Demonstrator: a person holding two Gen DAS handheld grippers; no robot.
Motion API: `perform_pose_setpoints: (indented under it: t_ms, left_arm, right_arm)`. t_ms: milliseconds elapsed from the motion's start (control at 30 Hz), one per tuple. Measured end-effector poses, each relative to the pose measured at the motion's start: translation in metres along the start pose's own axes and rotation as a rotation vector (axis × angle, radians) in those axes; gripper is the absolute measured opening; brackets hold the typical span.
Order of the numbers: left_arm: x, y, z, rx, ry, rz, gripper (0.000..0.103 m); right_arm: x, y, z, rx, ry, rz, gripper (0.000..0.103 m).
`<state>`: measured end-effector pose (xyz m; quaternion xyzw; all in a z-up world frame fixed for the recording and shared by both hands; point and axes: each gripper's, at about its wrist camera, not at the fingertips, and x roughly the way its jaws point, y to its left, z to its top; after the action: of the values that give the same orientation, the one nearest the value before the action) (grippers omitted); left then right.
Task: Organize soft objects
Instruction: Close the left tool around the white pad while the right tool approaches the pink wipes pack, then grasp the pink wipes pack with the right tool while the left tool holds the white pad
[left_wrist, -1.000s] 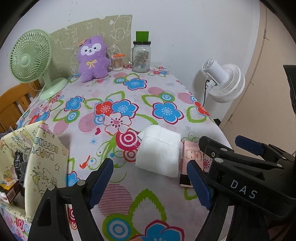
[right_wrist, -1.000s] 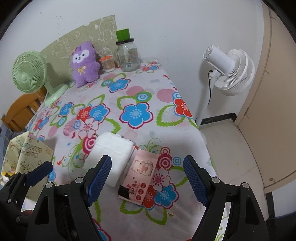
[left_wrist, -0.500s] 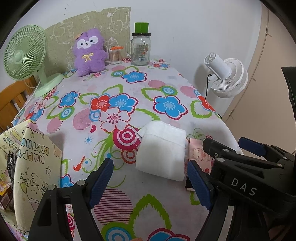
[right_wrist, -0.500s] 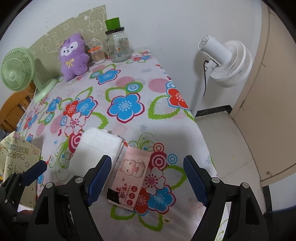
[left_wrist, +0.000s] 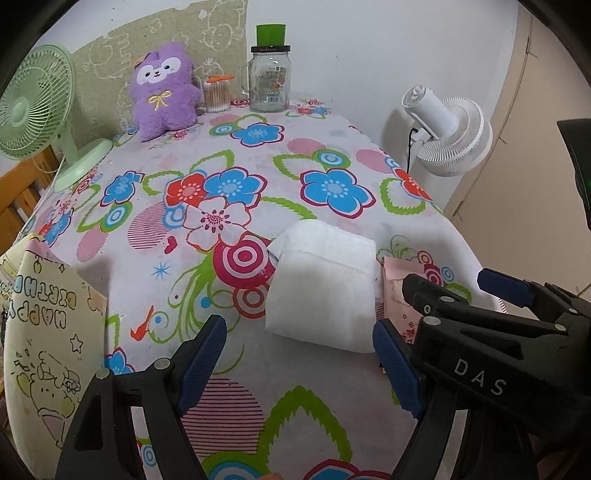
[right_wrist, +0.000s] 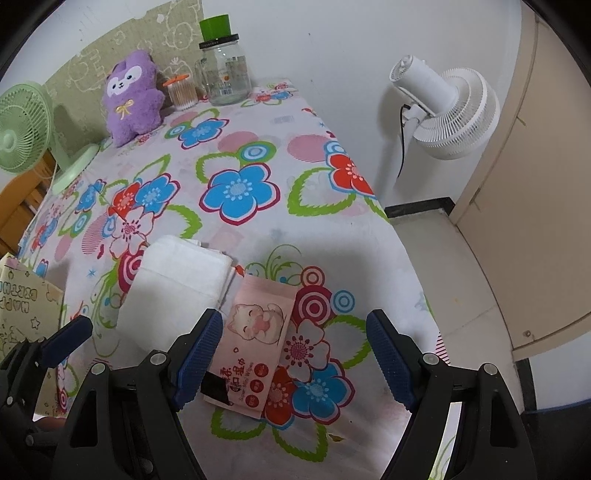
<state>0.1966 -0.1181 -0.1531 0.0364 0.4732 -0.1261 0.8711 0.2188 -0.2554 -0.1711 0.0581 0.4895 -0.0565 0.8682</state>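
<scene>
A white folded soft pack (left_wrist: 325, 288) (right_wrist: 177, 280) lies on the flowered tablecloth (left_wrist: 236, 155) near the front. A pink wet-wipes pack (right_wrist: 255, 339) (left_wrist: 397, 295) lies right beside it. My left gripper (left_wrist: 301, 363) hangs open just in front of the white pack, nothing between its blue pads. My right gripper (right_wrist: 291, 363) stands open above the pink pack's near end, not touching it. A purple plush toy (left_wrist: 162, 90) (right_wrist: 131, 98) sits upright at the table's far end.
A green desk fan (left_wrist: 33, 110) stands at the far left, a glass jar with a green cap (left_wrist: 269, 77) and a cotton-swab tub (left_wrist: 217, 94) at the back. A yellow gift bag (left_wrist: 40, 332) hangs at the left edge. A white floor fan (right_wrist: 439, 110) stands right of the table.
Both grippers have sunk toward the table; the white pack and pink pack look nearer and larger. Jaws stay the same width. Nothing on the table has moved.
</scene>
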Motion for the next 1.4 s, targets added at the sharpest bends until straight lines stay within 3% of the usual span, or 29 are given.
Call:
perform_pose_setpoints:
  t_ms: [433,733,1000,1267,1333,1400]
  left_arm:
    - [0.02,0.006,0.002,0.02,0.038,0.004,0.084]
    - [0.03,0.004,0.004,0.026,0.059,-0.015,0.097]
    - [0.038,0.003,0.004,0.028,0.077,-0.011,0.103]
    - [0.041,-0.001,0.004,0.051,0.071,0.003,0.102]
    - [0.041,-0.001,0.004,0.053,0.067,0.0,0.099]
    - [0.038,-0.003,0.004,0.063,0.059,-0.007,0.089]
  right_arm:
    - [0.021,0.002,0.001,0.014,0.048,-0.004,0.082]
    - [0.029,0.003,0.002,0.018,0.068,0.018,0.084]
    - [0.031,0.007,0.001,-0.006,0.061,-0.008,0.085]
    - [0.032,0.008,0.0,-0.011,0.051,-0.02,0.085]
    - [0.032,0.008,0.0,-0.009,0.049,-0.019,0.085]
    - [0.032,0.008,0.0,-0.01,0.045,-0.023,0.084]
